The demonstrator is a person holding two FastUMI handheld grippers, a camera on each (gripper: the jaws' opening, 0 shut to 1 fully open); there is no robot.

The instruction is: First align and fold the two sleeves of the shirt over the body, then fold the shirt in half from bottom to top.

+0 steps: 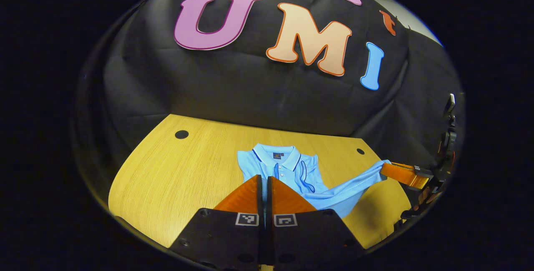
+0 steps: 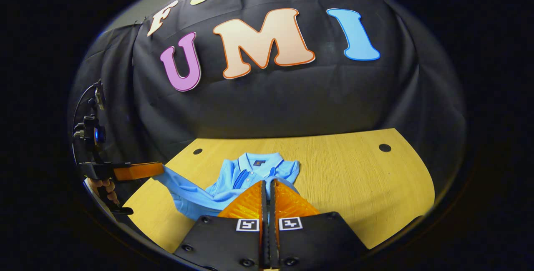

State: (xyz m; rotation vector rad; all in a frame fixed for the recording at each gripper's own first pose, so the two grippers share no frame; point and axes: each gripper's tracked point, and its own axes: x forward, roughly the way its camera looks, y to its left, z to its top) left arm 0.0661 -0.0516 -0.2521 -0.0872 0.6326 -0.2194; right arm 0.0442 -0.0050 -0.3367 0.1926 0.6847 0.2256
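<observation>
Item: blue polo shirt, collar toward the booth's black cloth wall, lay on the wooden counter. Both sleeves were folded in over the chest below the collar and placket. The lower part of the shirt was lifted off the counter and pulled toward the near edge, stretched between the two grippers.

Left gripper: seen in the left gripper view with its fingers drawn together, a sliver of blue cloth showing in the narrow slit between them, so clenched on the shirt's hem. In the right gripper view this same gripper appeared at the far left, held by a hand, with a band of shirt fabric running from its tip down to the counter.

Right gripper: in the right gripper view its fingers were likewise pressed together on the shirt cloth. In the left gripper view it appeared at the far right, gripping the other hem corner, the fabric taut and raised above the counter.

Counter: two dark round holes near the back corners.
</observation>
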